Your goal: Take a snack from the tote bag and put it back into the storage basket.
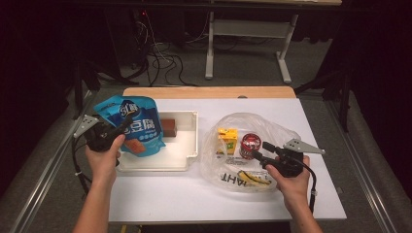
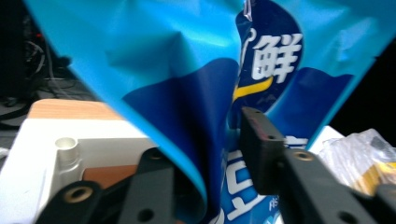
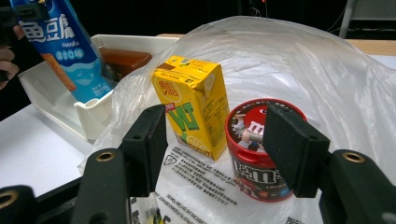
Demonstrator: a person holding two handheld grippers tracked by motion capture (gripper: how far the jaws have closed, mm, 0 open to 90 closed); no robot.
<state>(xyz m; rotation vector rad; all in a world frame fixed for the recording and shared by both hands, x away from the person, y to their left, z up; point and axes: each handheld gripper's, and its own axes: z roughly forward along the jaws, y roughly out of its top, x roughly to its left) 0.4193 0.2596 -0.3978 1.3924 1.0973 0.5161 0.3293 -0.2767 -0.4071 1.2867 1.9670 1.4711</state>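
The blue pouch (image 1: pixel 132 125) stands tilted over the white tray (image 1: pixel 190 145), its soft, slippery film between the loosened left claw (image 1: pixel 118 132), so a crumpled fold seems the safest hold, while the right claw (image 1: pixel 257 151) waits released.

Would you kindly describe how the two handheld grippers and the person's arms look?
Both the left gripper and right gripper are black, with two blocky jaws showing round screw holes. Each carries a grey three-cornered plate on top and trails a black cable. The forearms are bare, no sleeves in sight.

Pouch (image 1: pixel 134 127) in tray (image 1: pixel 187 160) at left; carton (image 1: pixel 227 140) & can (image 1: pixel 250 145) in bag (image 1: pixel 272 126) right.
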